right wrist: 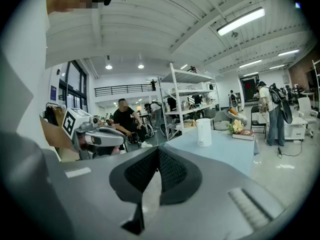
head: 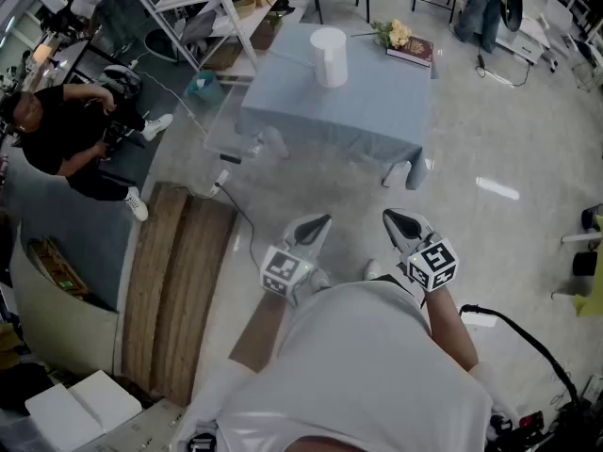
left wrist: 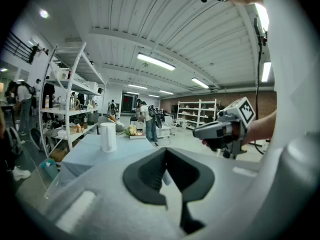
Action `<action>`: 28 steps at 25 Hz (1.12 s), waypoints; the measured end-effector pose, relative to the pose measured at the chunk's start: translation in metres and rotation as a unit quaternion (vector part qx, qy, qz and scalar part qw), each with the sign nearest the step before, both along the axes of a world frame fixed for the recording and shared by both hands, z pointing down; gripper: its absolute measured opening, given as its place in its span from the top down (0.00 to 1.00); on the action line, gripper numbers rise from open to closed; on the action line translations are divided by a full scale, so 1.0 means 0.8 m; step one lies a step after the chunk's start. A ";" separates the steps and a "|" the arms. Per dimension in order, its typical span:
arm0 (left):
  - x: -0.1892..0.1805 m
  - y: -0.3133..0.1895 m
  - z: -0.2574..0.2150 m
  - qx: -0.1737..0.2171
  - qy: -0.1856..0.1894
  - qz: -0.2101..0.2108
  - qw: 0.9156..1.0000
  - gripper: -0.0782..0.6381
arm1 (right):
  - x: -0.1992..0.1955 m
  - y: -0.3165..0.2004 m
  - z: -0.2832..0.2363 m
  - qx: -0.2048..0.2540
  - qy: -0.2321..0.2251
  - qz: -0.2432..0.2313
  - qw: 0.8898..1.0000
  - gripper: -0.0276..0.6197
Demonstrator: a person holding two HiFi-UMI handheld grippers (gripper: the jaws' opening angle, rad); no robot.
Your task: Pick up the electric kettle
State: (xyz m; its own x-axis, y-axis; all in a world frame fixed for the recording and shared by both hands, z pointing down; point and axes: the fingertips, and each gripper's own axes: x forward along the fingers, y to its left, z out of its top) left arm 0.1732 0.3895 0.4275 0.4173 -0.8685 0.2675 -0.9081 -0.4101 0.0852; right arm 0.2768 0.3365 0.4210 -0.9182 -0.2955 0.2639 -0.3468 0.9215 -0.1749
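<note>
The electric kettle [head: 329,56] stood upright near the far side of the blue-clothed table [head: 358,111], well apart from both of your grippers; from every view it read only as a plain white cylinder, and you could not make out its handle, spout or base; whether anything was inside it could not be told; just beside it toward the table's far corner lay a dark red book [head: 411,51] with a small bunch of pale flowers [head: 391,34] touching it; the cloth hung down and hid most of the table's legs; the white shelf rack [head: 203,3] to the left of the table was cut off by the upper edge of the head view, and the things on its shelves were too small to name; your left gripper [head: 314,226] had its jaws pressed together at the tips with nothing between them, held low over the bare floor in front of your body; your right gripper [head: 403,222] was likewise closed and empty, level with the left and near it; your white shirt [head: 367,365] covered the lower part of the head view and hid your upper arms; a seated person in black [head: 66,135] was off to the left.
</note>
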 end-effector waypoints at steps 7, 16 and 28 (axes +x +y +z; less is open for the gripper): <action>0.002 -0.003 -0.001 -0.006 -0.002 0.004 1.000 0.89 | -0.003 -0.001 0.000 0.001 0.001 -0.002 1.000 0.95; -0.001 -0.005 0.000 -0.002 -0.002 0.010 1.000 0.89 | -0.008 0.000 0.003 0.002 0.002 -0.001 1.000 0.95; -0.011 0.003 -0.002 -0.001 0.004 0.025 1.000 0.89 | -0.017 0.011 0.004 -0.001 0.008 0.022 1.000 0.95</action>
State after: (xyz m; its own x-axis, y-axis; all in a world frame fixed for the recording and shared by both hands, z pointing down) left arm 0.1643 0.3922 0.4260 0.4624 -0.8461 0.2651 -0.8857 -0.4550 0.0925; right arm 0.2633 0.3452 0.4240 -0.9001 -0.3344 0.2794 -0.3891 0.9054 -0.1699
